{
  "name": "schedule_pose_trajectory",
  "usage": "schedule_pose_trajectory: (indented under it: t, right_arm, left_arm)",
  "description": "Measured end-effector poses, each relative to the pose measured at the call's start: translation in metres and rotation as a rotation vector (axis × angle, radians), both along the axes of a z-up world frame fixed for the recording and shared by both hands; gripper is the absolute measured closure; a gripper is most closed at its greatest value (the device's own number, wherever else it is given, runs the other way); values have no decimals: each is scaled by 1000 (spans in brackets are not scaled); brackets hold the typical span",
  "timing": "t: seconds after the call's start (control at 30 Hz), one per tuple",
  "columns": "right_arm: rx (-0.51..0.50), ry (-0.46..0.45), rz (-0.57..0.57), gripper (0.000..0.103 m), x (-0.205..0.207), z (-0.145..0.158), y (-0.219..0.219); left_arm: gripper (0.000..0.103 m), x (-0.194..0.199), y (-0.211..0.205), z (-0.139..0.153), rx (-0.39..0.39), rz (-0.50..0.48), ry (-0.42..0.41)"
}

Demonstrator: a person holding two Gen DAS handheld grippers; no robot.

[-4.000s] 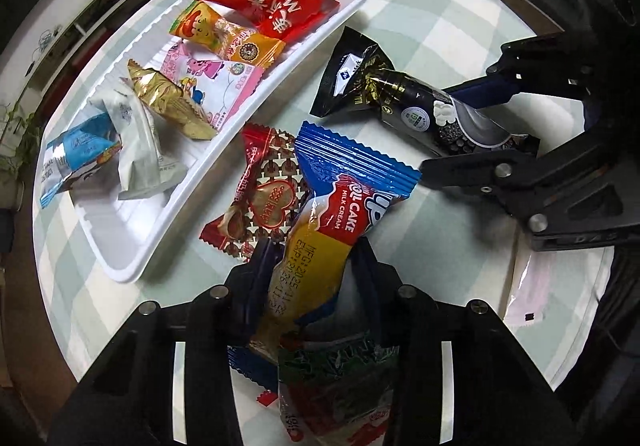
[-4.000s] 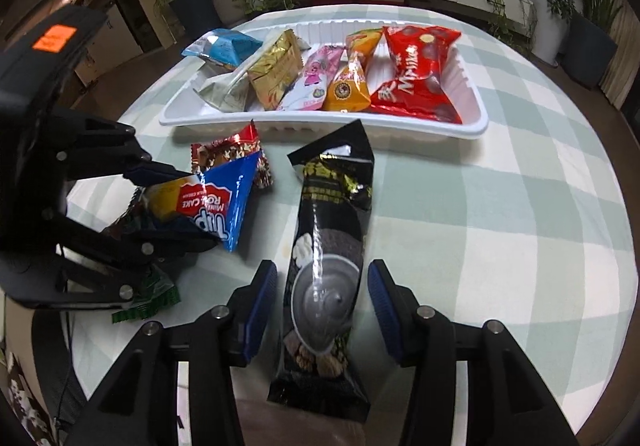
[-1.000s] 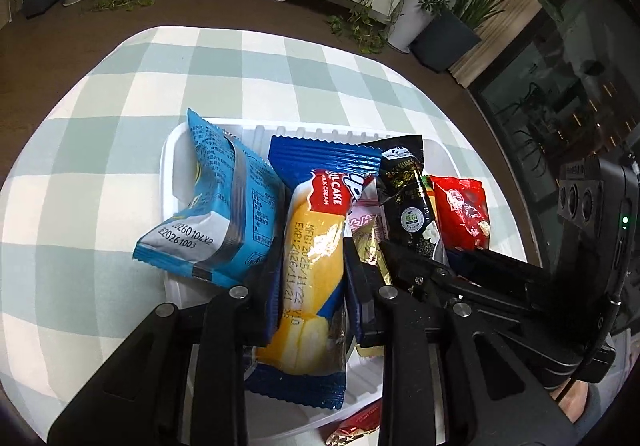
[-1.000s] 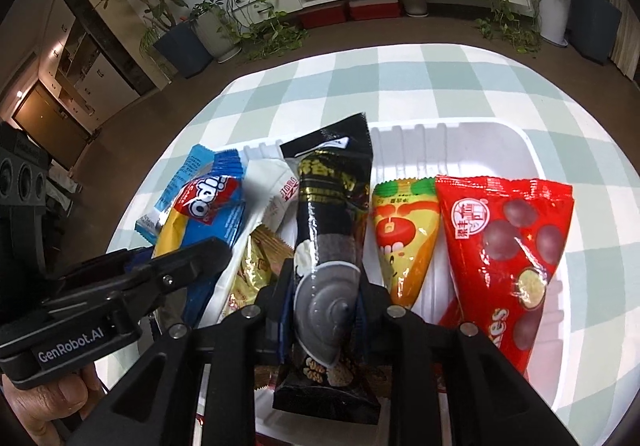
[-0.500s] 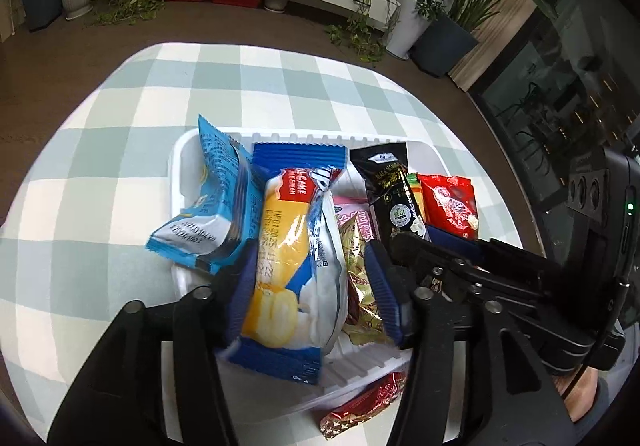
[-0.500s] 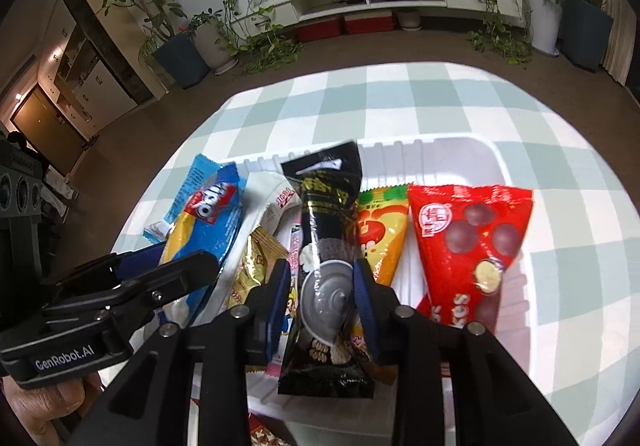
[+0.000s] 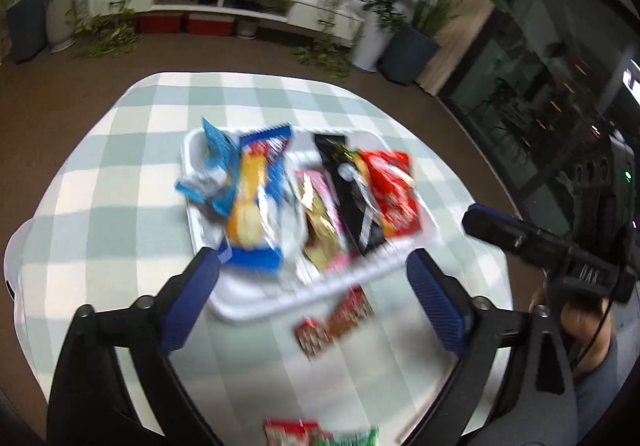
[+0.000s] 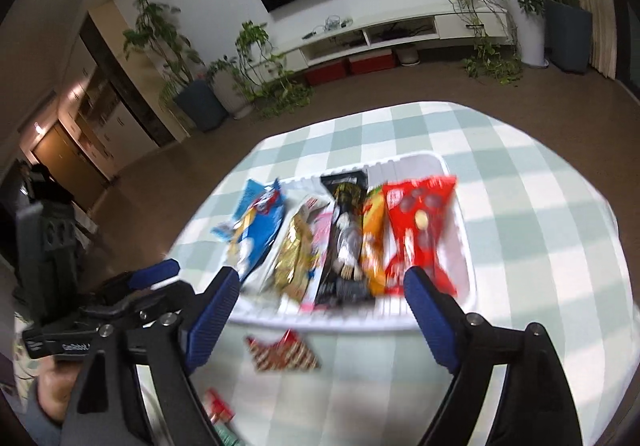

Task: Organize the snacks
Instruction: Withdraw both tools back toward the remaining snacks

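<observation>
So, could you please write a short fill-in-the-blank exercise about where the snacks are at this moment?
1. The black packet lies inside the white ____.
2. The big red bag lies on the black packet's ____ side in the right wrist view.
3. The red-brown patterned packet lies outside the tray, on the checked ____.
4. The jaws of both grippers are ____.

Missing words: tray; right; tablecloth; open

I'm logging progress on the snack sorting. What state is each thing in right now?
Left tool: open, empty.
Right tool: open, empty.
Blue roll cake: lying in tray.
Black packet: lying in tray.
White tray: nearly full.
Red-brown packet: on the table, outside tray.
</observation>
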State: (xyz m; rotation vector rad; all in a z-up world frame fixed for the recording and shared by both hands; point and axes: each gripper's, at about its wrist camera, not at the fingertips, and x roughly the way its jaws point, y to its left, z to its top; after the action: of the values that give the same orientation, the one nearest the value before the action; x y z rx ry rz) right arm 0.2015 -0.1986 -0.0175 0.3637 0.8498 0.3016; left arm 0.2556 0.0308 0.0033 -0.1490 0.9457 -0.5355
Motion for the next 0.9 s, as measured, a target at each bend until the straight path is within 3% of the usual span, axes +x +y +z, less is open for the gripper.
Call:
schedule_pose_trajectory:
  t: [0.17, 0.37, 0.5, 0.63, 0.9]
  right_arm:
    - [59, -24, 19, 13, -68, -6, -5]
    - [86, -11, 5, 13, -144, -34, -2]
    - [86, -9, 8, 13, -177, -53, 4]
    - [93, 36, 6, 13, -191, -71, 7]
    - [56, 47, -14, 13, -200, -74, 13]
  left_arm:
    - [1, -59, 15, -2, 6, -24, -13]
    - [1, -136, 41, -23, -4, 45, -6]
    - [1, -185, 39, -41, 44, 85, 5]
    - [1, -214, 34, -54, 67, 141, 5]
    - [1, -226, 12, -55, 174, 117, -18]
